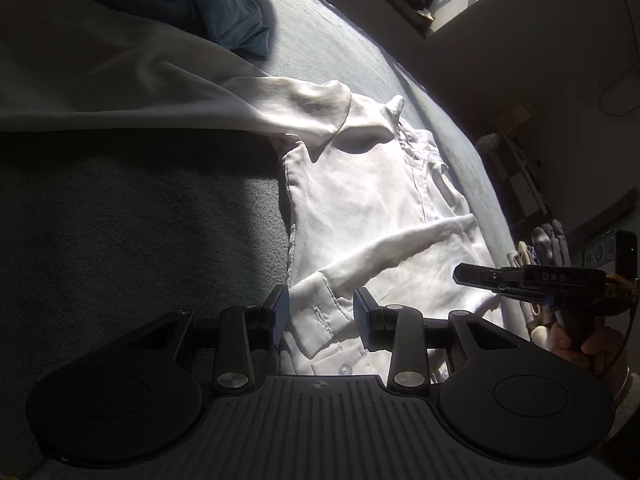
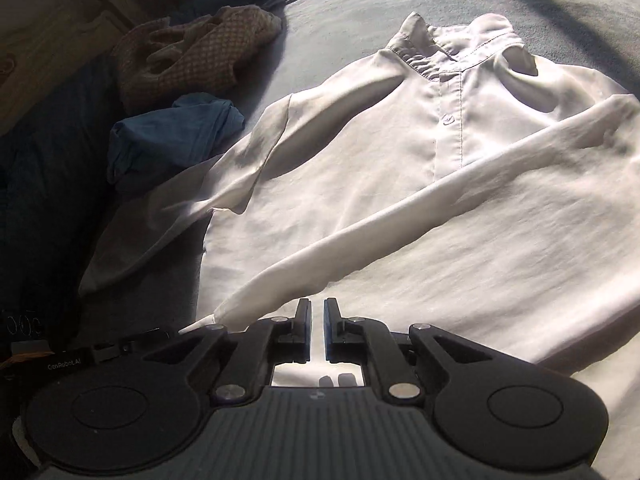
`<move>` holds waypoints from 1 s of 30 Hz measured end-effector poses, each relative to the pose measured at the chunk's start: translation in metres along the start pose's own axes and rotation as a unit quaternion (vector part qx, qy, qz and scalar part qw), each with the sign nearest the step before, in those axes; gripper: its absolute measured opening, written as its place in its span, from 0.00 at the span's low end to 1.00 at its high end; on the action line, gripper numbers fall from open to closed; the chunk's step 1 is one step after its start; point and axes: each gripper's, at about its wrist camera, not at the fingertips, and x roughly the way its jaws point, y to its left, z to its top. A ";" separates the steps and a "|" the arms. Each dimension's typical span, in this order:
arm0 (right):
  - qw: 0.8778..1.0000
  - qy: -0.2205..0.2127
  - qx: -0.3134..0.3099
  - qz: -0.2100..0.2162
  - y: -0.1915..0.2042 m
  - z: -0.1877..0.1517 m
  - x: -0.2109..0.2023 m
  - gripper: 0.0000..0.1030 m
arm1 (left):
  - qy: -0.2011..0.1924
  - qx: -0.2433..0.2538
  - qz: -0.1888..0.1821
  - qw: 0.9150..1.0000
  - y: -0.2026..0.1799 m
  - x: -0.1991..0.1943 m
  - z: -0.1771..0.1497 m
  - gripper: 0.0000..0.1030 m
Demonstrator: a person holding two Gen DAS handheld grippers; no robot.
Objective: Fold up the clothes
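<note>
The white shirt [image 2: 360,168] lay front-up on the grey-blue bed cover [image 2: 340,12], collar at the far end. One sleeve [image 2: 400,224] was already crossed over the chest, its cuff [image 1: 320,316] down by the hem; the other sleeve [image 2: 160,216] was out to the side toward the blue garment [image 2: 172,136] and a knit one [image 2: 192,52]. My left gripper [image 1: 320,312] had its fingers spread either side of that cuff, not biting. My right gripper [image 2: 317,320] was nearly pressed together over the hem, nothing visibly pinched. Looked like the sleeve-folding stage to me; next I reckoned the outstretched sleeve needed bringing in across the body.
</note>
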 end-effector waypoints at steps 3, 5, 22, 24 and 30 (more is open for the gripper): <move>1.000 0.015 -0.014 -0.013 0.021 -0.014 0.016 0.07 | -0.037 -0.025 0.024 0.999 0.022 -0.023 0.005 0.40; 1.000 0.014 -0.012 -0.012 0.028 -0.018 0.018 0.07 | -0.061 -0.042 0.040 0.996 0.037 -0.038 0.009 0.42; 0.999 0.020 0.030 -0.011 0.039 -0.019 0.024 0.17 | -0.258 -0.322 0.167 0.895 0.155 -0.102 0.045 0.60; 0.999 0.019 0.031 -0.014 0.038 -0.019 0.023 0.18 | -0.267 -0.331 0.180 0.887 0.157 -0.101 0.048 0.60; 0.999 0.018 0.044 -0.019 0.031 -0.022 0.022 0.19 | -0.293 -0.358 0.219 0.859 0.161 -0.098 0.058 0.29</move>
